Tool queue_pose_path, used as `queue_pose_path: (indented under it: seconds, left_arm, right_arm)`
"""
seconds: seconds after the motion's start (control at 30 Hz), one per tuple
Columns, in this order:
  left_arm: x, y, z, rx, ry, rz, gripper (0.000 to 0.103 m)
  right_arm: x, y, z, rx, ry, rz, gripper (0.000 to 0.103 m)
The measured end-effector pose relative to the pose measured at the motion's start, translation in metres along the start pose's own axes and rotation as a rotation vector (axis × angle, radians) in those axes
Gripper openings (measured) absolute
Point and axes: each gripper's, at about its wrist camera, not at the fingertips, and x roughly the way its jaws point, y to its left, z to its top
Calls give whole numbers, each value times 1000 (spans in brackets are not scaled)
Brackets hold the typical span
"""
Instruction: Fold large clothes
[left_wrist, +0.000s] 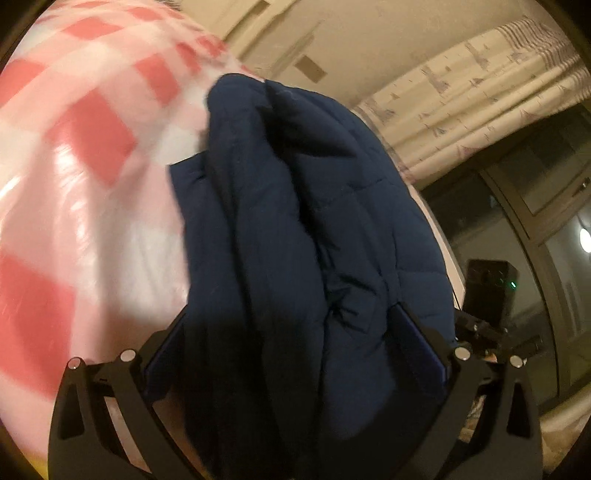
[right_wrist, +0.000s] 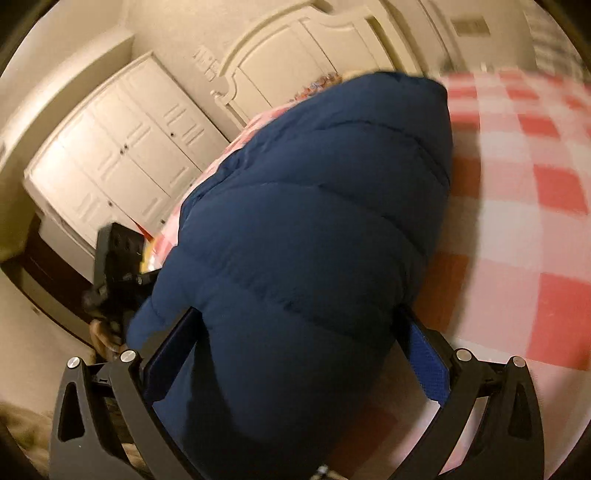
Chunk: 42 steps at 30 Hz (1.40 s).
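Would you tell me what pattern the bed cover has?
Red and white checks on the bed cover, clearest in the right wrist view.

Jacket on the bed, bunched between both tongs

In the left wrist view the jacket (left_wrist: 295, 229) lies on the bedspread (left_wrist: 85, 177), which spreads to its left; curtain (left_wrist: 472, 103) and window (left_wrist: 517, 236) stand to its right. In the right wrist view the bedspread lies right of the jacket, the wardrobe (right_wrist: 122, 158) left, the headboard (right_wrist: 295, 48) behind.
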Motion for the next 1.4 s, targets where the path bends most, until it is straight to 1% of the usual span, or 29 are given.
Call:
queue_pose_path:
  seconds: [0.1,0.2,0.27,0.3,0.33,0.37,0.4,0.43,0.5,0.6,0.67,0.7,0.8,0.87,0.9,0.97,1.0,1.03,1.07,1.1,1.13,1.17,1.2,1.23,1.27,1.3,1.33,1.37,1.4]
  left_arm:
    - [2,6,7,-27,32,-19,101]
    - [5,0,5,5,37,5,101]
    - [10,-3,7,13,43,12,101]
    - [10,-5,6,21,41,10,101]
    - [11,-6,6,25,37,6,98]
    - [9,-8,5,25,22,1,87]
    - [5,-13,4,35,-18,12,76]
    - [2,-18,3,53,-36,33,71]
    - [4,-37,6,105,-64,83,57]
    - [20,-69,21,180,-102,110,52]
    - [34,-88,37,210,-133,103,51]
    - [44,-102,51,211,-150,84,50]
    - [79,-136,90,237,-180,44,50]
    - [108,-157,111,256,-177,30,50]
    - [132,-164,125,253,-158,30,50]
    - [168,-171,136,227,-121,56,50]
    - [191,-168,139,205,-88,101,50]
    - [211,-162,137,188,-48,147,53]
    - [226,-157,134,168,-31,179,60]
    - [226,-153,128,154,-83,161,61]
    - [226,-151,126,141,-90,158,62]
    - [224,-150,125,125,-84,165,65]
    - [220,-150,125,128,-81,190,70]
    - [215,-153,124,142,-85,220,72]
    - [208,-158,126,166,-99,267,76]
    - [199,-168,125,206,-130,318,76]
    - [188,-178,123,243,-172,361,77]
    - [176,-187,120,273,-224,401,79]
    - [161,-196,114,301,-295,442,85]
  right_arm:
    - [-10,-12,4,63,3,20,99]
    - [-5,-13,-2,66,29,21,99]
    - [5,-17,-2,99,50,79,99]
    - [7,-15,-3,79,36,80,99]
    - [9,-12,-4,62,28,74,99]
    - [9,-12,-3,44,9,69,97]
    - [5,-7,-4,16,-20,61,89]
    - [-2,-1,-5,-21,-58,40,85]
    - [-15,8,-4,-100,-150,-15,79]
    - [-42,3,7,-130,-284,-73,75]
    - [-59,-6,20,-141,-340,-112,74]
    - [-69,-12,28,-148,-365,-136,73]
    - [-93,-35,52,-134,-438,-196,73]
    - [-107,-55,68,-112,-481,-238,73]
    - [-111,-68,76,-93,-484,-247,73]
    - [-112,-107,89,-19,-449,-278,73]
    - [-107,-124,93,19,-412,-302,73]
    - [-100,-141,94,63,-362,-335,73]
    - [-87,-161,93,117,-296,-387,76]
    - [-84,-168,91,130,-318,-389,77]
    - [-83,-168,87,125,-341,-385,78]
    - [-81,-166,86,131,-343,-402,82]
    - [-82,-162,84,138,-341,-435,90]
    - [-83,-160,85,138,-335,-458,94]
    - [-88,-147,85,133,-337,-520,95]
    - [-94,-132,81,125,-367,-578,95]
    - [-103,-118,84,103,-422,-613,95]
    - [-112,-100,76,52,-489,-602,95]
    - [-116,-79,66,-14,-538,-589,95]
